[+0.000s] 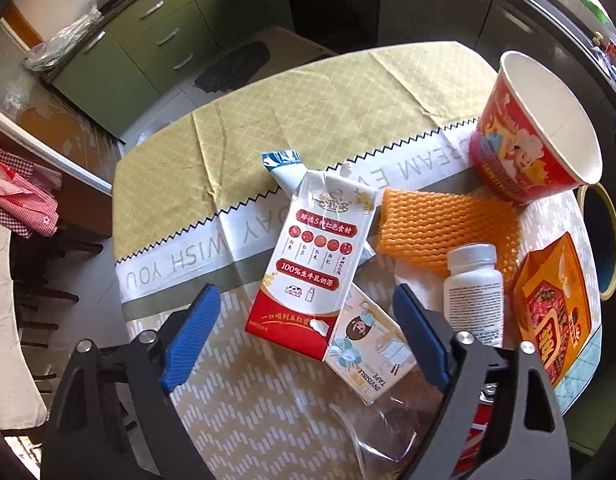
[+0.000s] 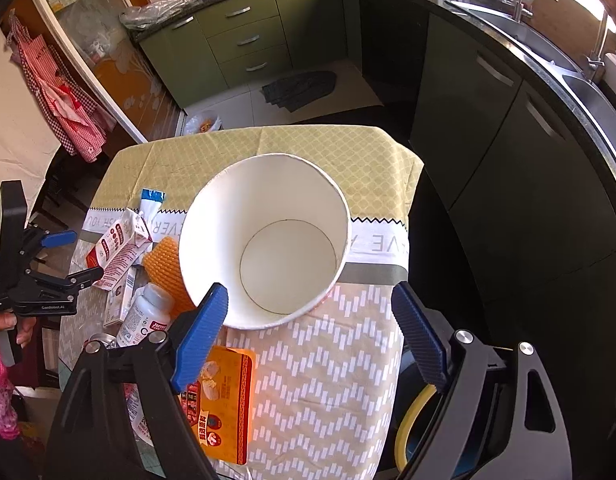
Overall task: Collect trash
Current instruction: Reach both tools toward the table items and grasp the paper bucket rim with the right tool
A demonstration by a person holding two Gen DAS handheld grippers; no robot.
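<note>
Trash lies on the clothed table [image 1: 268, 120]: a red-and-white milk carton [image 1: 312, 260], an invisible-tape box [image 1: 368, 348], orange foam netting [image 1: 440, 228], a white pill bottle [image 1: 474, 292], an orange snack packet [image 1: 556, 308], a blue-white wrapper [image 1: 286, 168] and a red paper bucket [image 1: 532, 132]. My left gripper [image 1: 308, 316] is open, hovering over the carton's near end. My right gripper [image 2: 308, 320] is open above the empty white-lined bucket [image 2: 268, 236], which is tilted toward it. The left gripper [image 2: 68, 256] also shows in the right wrist view.
A yellow-rimmed bin [image 2: 412, 432] stands beside the table's right edge, also visible in the left wrist view [image 1: 600, 236]. Green kitchen cabinets [image 2: 244, 40] and a dark counter with sink [image 2: 548, 40] lie beyond. A clear plastic wrapper [image 1: 372, 432] lies at the near edge.
</note>
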